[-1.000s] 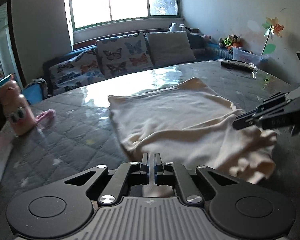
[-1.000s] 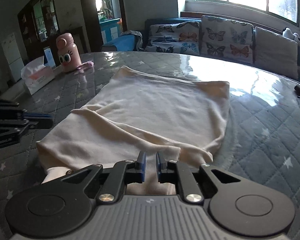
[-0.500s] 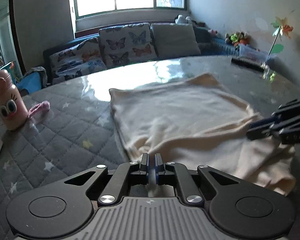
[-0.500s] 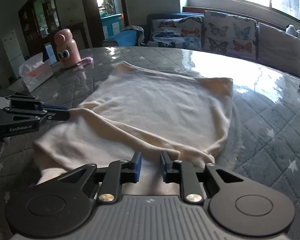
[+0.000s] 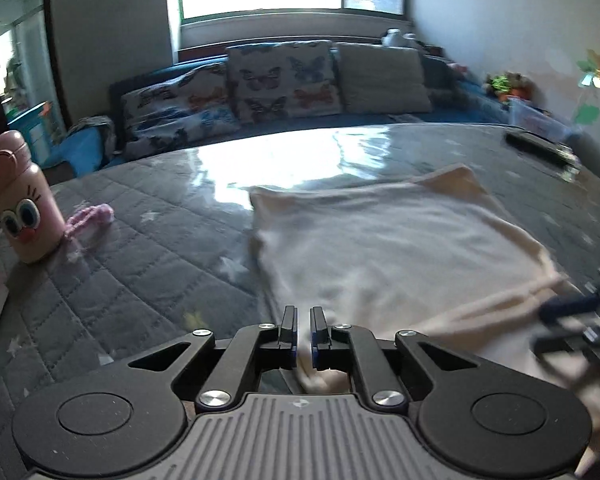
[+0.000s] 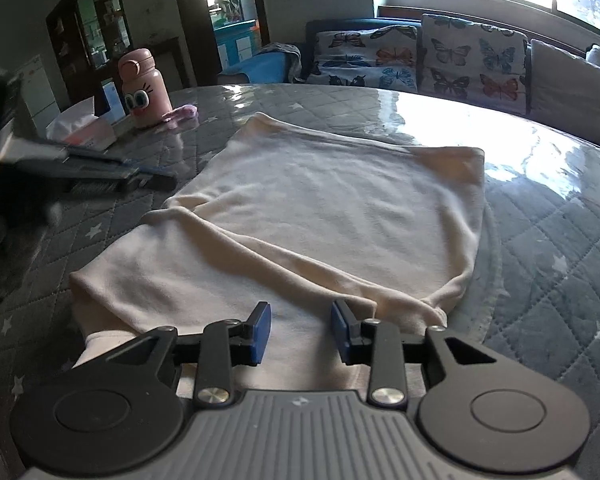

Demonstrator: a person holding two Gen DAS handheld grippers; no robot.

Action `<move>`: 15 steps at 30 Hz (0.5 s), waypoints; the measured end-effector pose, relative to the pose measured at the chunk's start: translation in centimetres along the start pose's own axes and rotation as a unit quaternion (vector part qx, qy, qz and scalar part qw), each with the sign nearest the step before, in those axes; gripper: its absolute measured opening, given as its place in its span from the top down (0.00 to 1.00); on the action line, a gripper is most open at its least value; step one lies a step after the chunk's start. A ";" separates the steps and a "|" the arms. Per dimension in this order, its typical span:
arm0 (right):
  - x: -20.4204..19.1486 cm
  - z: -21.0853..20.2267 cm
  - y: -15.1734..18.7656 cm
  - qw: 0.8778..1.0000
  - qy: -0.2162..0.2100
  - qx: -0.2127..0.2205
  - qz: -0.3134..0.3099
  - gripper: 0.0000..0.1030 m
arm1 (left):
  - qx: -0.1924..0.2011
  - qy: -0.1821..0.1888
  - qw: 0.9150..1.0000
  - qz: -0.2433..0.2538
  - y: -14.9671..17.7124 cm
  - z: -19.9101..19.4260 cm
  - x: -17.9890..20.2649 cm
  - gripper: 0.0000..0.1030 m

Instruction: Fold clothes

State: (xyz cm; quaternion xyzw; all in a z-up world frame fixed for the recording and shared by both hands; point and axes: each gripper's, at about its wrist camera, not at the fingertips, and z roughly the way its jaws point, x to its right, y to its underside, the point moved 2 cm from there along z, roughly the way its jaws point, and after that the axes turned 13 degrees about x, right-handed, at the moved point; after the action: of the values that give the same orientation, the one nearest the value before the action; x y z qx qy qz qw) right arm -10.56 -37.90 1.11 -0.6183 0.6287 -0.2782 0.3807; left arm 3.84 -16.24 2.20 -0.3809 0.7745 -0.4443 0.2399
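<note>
Hovering right claw (image 6: 300, 330), jaws opening, over garment (image 6: 332, 196).

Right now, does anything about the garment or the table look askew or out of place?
The cream garment is folded unevenly: a diagonal ridge crosses its near part and the near right corner is bunched. Nothing spilled or damaged on the quilted table.

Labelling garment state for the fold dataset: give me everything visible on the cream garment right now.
The cream garment is soft, fleece-like cloth lying mostly flat on the quilted grey table cover. Its near part is folded over the rest, leaving a diagonal ridge, and a paler inner layer shows at the near left corner. The left gripper is shut on its near edge. The right gripper has just been opening; its blue pads stand apart over the fold, not pressing it.
</note>
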 end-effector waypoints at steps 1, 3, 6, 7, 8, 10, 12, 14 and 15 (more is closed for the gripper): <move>0.0 0.0 0.0 1.000 -0.001 0.000 0.001 0.68 | -0.004 -0.004 1.000 -0.005 -0.3 0.7 -0.3 0.92; 0.1 0.1 0.0 1.000 -0.003 0.000 0.004 0.68 | -0.007 -0.010 1.000 -0.014 -1.0 2.2 -0.7 0.92; 0.2 0.1 0.0 1.000 -0.005 -0.001 0.004 0.68 | -0.005 -0.020 1.000 -0.010 -1.9 4.3 -1.0 0.92; 0.2 0.1 0.0 1.000 -0.006 -0.001 0.005 0.68 | -0.005 -0.024 1.000 -0.006 -2.2 5.0 -1.1 0.92; 0.3 0.1 0.0 1.000 -0.006 -0.002 0.006 0.68 | -0.004 -0.029 1.000 -0.008 -2.4 5.6 -1.3 0.91; 0.3 0.1 0.0 1.000 -0.008 -0.003 0.008 0.68 | -0.004 -0.034 0.999 -0.016 -2.8 6.8 -1.9 0.84; 0.4 0.1 0.0 1.000 -0.010 -0.002 0.008 0.67 | -0.006 -0.043 0.999 -0.013 -3.1 7.9 -2.2 0.80; 0.6 0.1 0.0 1.000 -0.013 -0.002 0.008 0.67 | -0.009 -0.041 0.999 -0.012 -3.1 8.7 -2.3 0.85; 0.6 0.1 0.0 1.000 -0.014 -0.002 0.008 0.67 | -0.011 -0.041 0.999 -0.010 -3.1 9.1 -2.4 0.91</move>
State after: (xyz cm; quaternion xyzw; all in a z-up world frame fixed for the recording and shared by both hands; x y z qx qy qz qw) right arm -10.46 -38.45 0.93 -0.6178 0.6286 -0.2655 0.3907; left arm 12.88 -19.90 0.49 -0.4097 0.7648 -0.4221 0.2628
